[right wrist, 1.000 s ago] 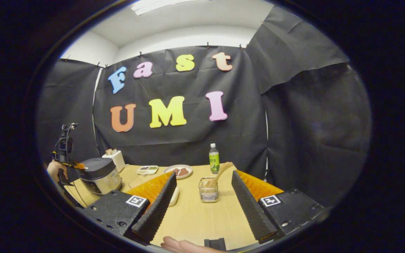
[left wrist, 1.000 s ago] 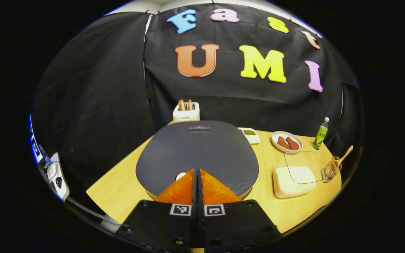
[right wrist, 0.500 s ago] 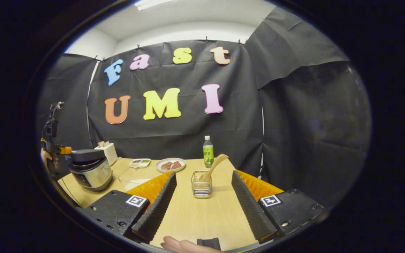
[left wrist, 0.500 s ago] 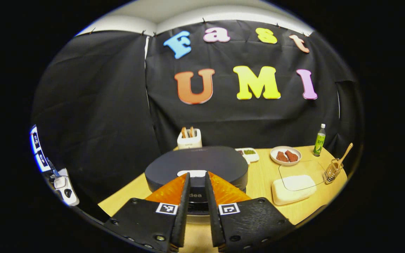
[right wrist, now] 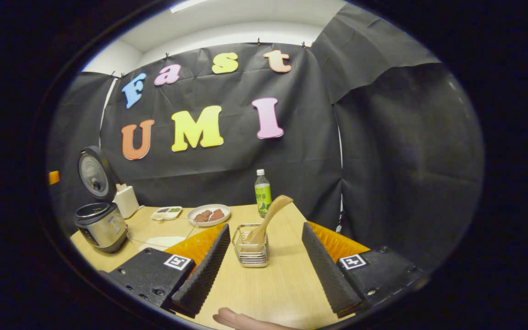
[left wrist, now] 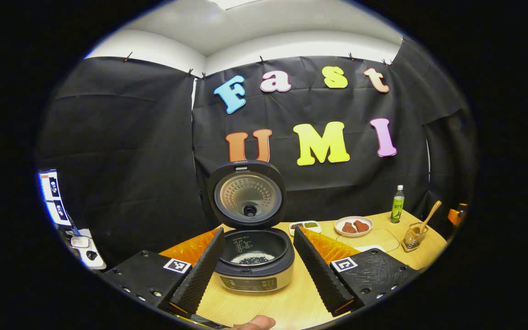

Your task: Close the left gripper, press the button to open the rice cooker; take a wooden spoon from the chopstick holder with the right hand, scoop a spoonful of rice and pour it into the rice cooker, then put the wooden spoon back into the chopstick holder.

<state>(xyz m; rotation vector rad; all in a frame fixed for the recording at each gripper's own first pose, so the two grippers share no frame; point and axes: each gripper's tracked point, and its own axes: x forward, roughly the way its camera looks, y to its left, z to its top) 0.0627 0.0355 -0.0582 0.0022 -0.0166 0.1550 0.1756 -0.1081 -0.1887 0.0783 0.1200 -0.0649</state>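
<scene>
- I see the wooden table point(right wrist: 287, 293) carrying everything.
- Rice cooker point(left wrist: 254, 263) stands at its left end, lid point(left wrist: 247, 194) upright, pot exposed.
- My left gripper point(left wrist: 258, 236) is spread wide, empty, framing the cooker.
- My right gripper point(right wrist: 266, 231) is likewise released, flanking the chopstick holder point(right wrist: 250, 251).
- Wooden spoon point(right wrist: 269, 218) leans inside that holder.

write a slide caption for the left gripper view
Open left claw faces the rice cooker, lid raised, rice in the pot; wooden spoon waits in the chopstick holder.
</scene>
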